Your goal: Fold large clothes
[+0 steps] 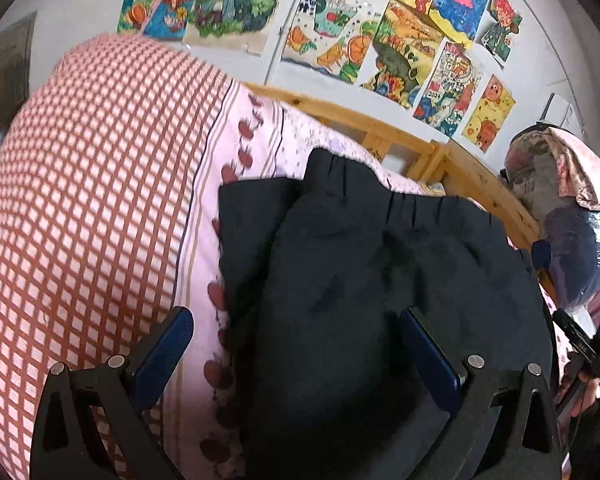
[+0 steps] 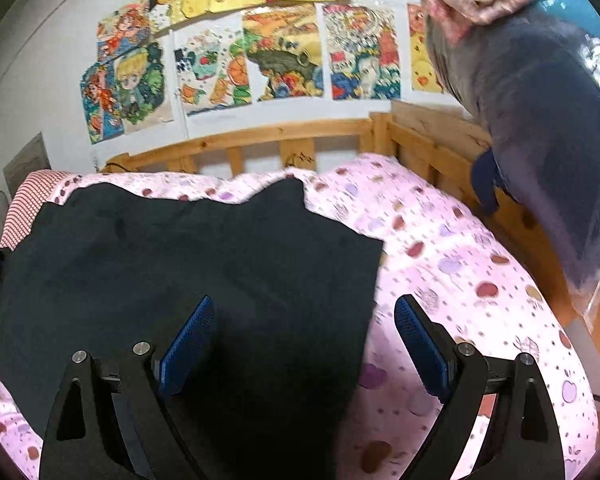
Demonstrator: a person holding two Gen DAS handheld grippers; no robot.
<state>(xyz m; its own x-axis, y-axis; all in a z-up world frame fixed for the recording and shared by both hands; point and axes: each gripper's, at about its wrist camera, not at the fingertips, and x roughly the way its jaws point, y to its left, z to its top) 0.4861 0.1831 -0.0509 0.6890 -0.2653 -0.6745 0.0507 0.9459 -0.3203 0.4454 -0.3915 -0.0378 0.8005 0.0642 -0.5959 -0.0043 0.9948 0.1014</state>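
A large dark navy garment point(image 1: 364, 272) lies on the pink patterned bedsheet point(image 1: 236, 148), partly folded, with a gathered band toward the far side and one flap lying over another. My left gripper point(image 1: 296, 328) hovers open above its near left part, blue pads wide apart with nothing between them. In the right wrist view the same dark garment point(image 2: 188, 264) spreads flat across the left of the pink sheet point(image 2: 452, 280). My right gripper point(image 2: 304, 320) is open over the garment's right edge, one pad above cloth, the other above sheet.
A red-and-white checked quilt point(image 1: 80, 184) bulges at the left. A wooden bed rail point(image 2: 292, 136) runs along the far and right sides under a wall of colourful drawings point(image 2: 260, 48). Bagged bundles point(image 2: 540, 128) with pink cloth on top are piled at the right.
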